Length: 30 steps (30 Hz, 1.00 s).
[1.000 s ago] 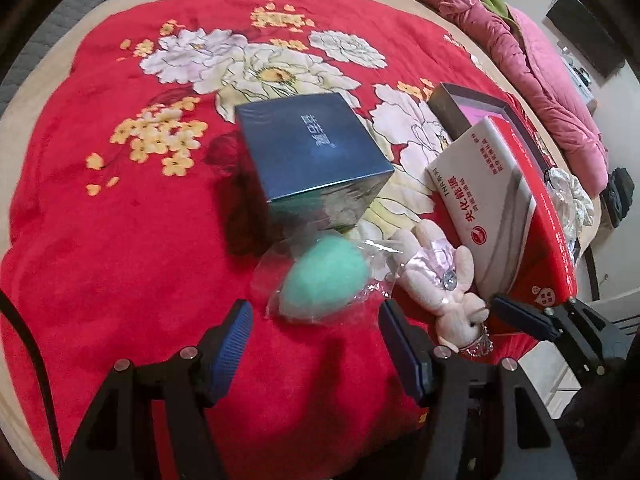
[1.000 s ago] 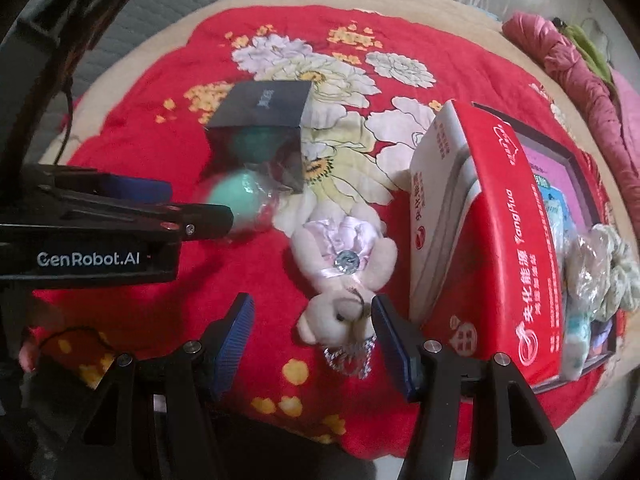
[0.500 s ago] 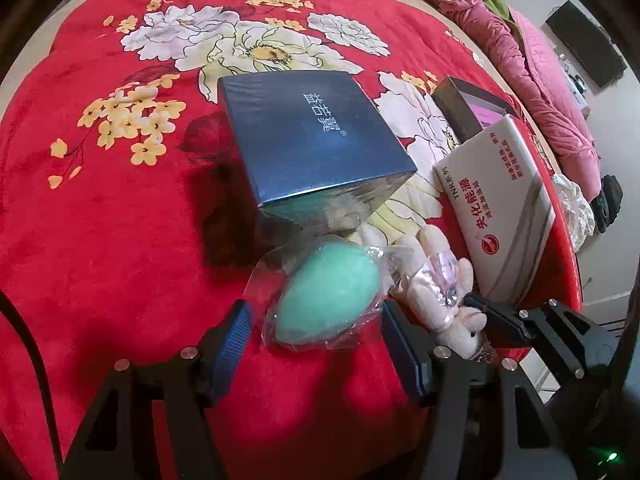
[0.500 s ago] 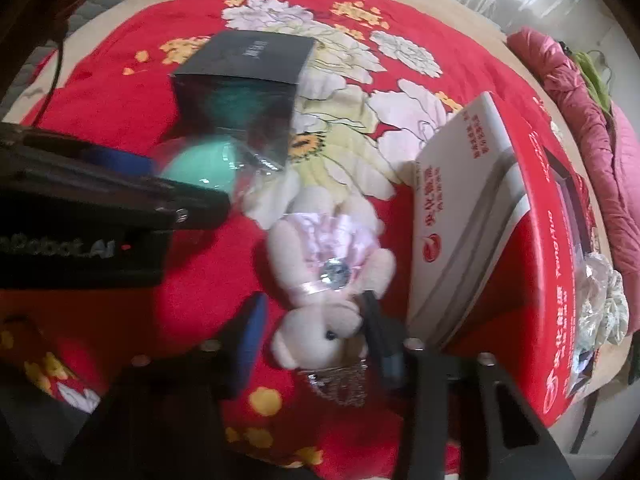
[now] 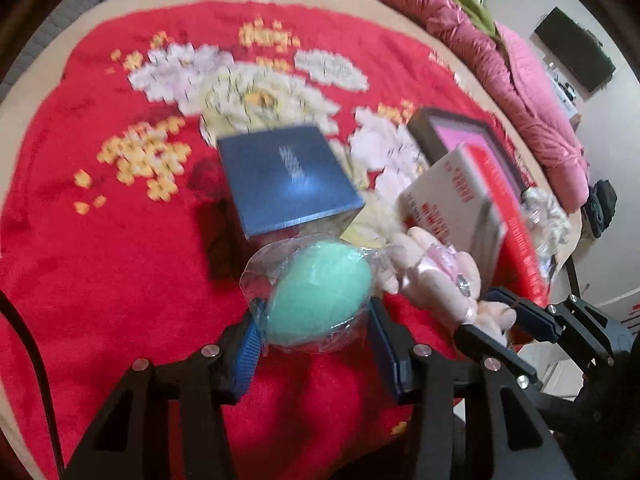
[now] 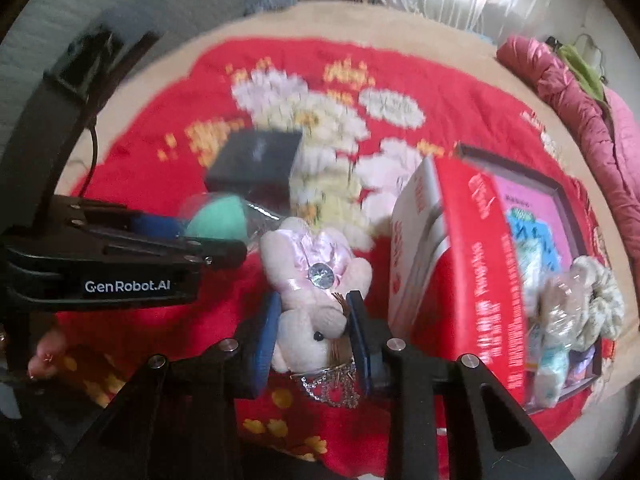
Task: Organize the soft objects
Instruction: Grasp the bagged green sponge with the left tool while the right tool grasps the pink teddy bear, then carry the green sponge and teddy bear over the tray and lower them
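The left gripper [image 5: 316,320] had just been closing and was clamped on the green egg-shaped sponge [image 5: 320,288] in its clear wrapper, held above the red flowered blanket [image 5: 100,260] on the bed. The right gripper [image 6: 314,332] had also just been closing and was clamped on the head of the pink plush bunny [image 6: 312,280]. Behind the sponge stood a closed dark blue box [image 5: 288,176]. Toward the bed's right edge, a red and white carton [image 6: 460,260] leaned in a dark open tray [image 6: 560,192] holding wrapped soft items [image 6: 580,304]
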Each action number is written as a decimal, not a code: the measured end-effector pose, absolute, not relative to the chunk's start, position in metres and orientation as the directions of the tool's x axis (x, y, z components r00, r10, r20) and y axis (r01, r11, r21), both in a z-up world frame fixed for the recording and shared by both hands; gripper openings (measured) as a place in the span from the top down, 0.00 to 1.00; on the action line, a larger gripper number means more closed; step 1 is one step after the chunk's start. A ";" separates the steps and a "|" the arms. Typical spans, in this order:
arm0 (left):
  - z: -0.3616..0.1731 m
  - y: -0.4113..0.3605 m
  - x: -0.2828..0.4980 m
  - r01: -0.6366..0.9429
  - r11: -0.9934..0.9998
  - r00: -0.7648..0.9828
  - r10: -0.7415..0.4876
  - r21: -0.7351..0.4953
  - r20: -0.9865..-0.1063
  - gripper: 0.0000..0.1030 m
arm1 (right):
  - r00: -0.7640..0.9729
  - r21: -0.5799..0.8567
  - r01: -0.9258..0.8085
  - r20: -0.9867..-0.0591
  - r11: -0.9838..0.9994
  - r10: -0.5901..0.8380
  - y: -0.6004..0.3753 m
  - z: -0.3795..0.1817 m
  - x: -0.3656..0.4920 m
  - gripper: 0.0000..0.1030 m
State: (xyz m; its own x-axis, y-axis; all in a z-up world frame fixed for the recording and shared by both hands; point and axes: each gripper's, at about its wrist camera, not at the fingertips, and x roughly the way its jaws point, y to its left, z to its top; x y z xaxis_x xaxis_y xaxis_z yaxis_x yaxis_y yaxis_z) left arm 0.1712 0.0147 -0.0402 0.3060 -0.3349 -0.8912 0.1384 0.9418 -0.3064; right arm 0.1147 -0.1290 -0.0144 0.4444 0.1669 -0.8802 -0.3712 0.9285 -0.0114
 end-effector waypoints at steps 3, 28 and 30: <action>-0.013 0.011 0.166 0.158 0.940 0.351 -0.340 -0.303 -0.873 0.51 | 0.488 0.030 -0.353 -0.847 0.935 0.211 -0.140 0.012 0.111 0.66; 0.043 -0.204 0.185 0.428 0.872 0.320 -0.392 -0.238 -0.862 0.51 | 0.594 0.139 0.099 -0.803 0.985 0.054 -0.380 0.054 0.110 0.67; 0.033 -0.225 0.187 0.451 0.865 0.301 -0.379 -0.219 -0.875 0.51 | 0.583 0.150 0.115 -0.811 0.982 0.055 -0.393 0.046 0.109 0.67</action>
